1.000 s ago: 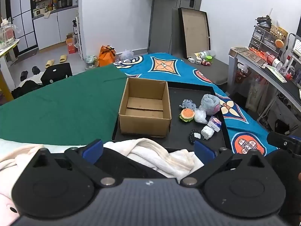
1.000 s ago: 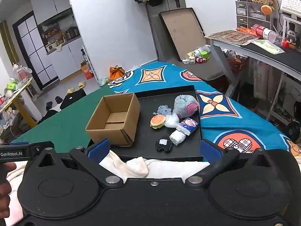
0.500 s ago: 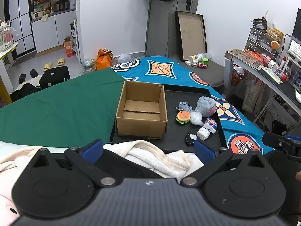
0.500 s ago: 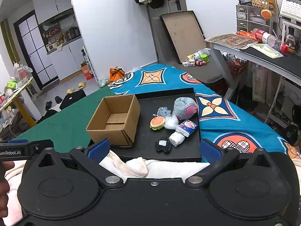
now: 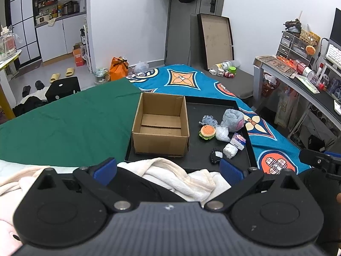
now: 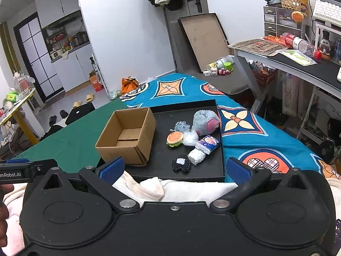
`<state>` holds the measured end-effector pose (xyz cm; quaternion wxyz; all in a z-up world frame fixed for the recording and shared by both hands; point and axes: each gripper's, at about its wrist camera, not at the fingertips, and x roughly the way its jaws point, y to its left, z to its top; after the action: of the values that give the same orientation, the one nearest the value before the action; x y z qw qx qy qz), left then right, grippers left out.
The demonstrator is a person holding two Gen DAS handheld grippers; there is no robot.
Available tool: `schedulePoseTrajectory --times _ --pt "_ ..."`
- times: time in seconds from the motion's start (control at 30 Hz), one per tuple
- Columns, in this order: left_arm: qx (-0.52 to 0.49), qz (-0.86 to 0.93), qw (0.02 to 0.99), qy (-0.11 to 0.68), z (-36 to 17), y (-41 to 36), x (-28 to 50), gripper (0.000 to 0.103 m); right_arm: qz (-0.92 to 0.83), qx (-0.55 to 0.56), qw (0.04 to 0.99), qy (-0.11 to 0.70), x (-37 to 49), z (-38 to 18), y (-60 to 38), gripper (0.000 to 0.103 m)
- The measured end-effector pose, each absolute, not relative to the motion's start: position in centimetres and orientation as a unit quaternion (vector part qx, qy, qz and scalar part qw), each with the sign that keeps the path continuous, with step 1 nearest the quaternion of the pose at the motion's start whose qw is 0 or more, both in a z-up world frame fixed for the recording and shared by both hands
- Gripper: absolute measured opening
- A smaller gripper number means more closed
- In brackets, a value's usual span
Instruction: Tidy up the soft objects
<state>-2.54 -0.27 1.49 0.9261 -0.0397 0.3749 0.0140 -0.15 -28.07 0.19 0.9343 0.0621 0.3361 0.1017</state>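
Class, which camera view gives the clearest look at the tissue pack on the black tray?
The right wrist view: the tissue pack shows its printed top unobstructed. In the left wrist view, the pack looks smaller and sits at the tray edge, its print harder to see.

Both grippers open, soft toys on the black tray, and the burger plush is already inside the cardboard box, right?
Not quite. The burger plush lies on the black tray beside the cardboard box, which the right wrist view shows holding nothing. Both grippers, left and right, are open.
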Motion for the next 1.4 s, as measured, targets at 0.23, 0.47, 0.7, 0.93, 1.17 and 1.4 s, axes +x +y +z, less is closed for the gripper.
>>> schedulePoseTrajectory --times 0.23,0.47,0.7,0.93,1.17,1.4 --pt "-0.041 0.017 0.927 0.372 1.6 -0.4 -2.9 0.102 0.106 0.062 0.935 0.332 -0.3 0.3 -28.2 0.103" --pt "-0.037 0.018 0.929 0.369 1.8 -0.4 -3.4 0.102 0.106 0.063 0.936 0.330 -0.5 0.4 -28.3 0.103" --pt "-0.035 0.018 0.930 0.366 2.0 -0.5 -3.7 0.102 0.105 0.063 0.937 0.328 -0.6 0.5 -28.4 0.103" --pt "-0.034 0.018 0.930 0.367 2.0 -0.5 -3.7 0.102 0.104 0.063 0.937 0.329 -0.8 0.5 -28.5 0.103" --pt "-0.035 0.019 0.929 0.367 2.0 -0.5 -3.5 0.102 0.105 0.063 0.936 0.329 -0.7 0.6 -28.5 0.103" --pt "-0.035 0.019 0.929 0.367 1.9 -0.5 -3.4 0.102 0.105 0.063 0.936 0.329 -0.6 0.5 -28.4 0.103"
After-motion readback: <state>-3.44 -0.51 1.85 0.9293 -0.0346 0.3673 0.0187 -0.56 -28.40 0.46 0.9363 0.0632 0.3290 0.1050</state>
